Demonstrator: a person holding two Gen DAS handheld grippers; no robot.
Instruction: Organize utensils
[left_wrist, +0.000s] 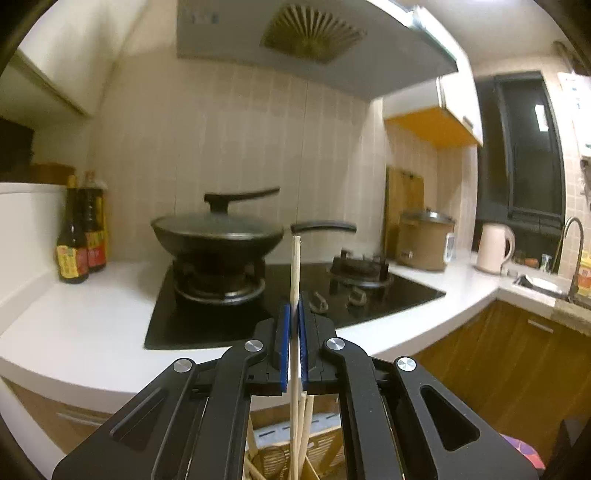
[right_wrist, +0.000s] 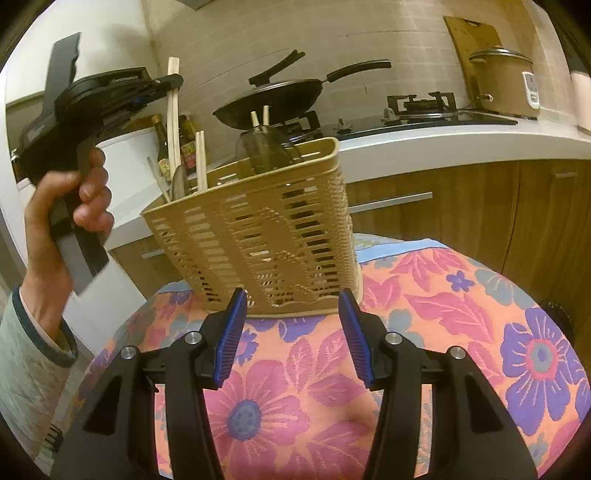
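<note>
My left gripper is shut on an upright pale wooden chopstick. In the right wrist view the left gripper holds that chopstick above the left end of a tan slotted utensil basket. The basket holds more chopsticks, a metal utensil and a dark glass jar. In the left wrist view the basket shows below the jaws. My right gripper is open and empty, just in front of the basket's base.
The basket stands on a floral cloth. Behind it runs a white counter with a black hob, a lidded wok, sauce bottles, a brown pot, a kettle and a sink. Wooden cabinets stand below.
</note>
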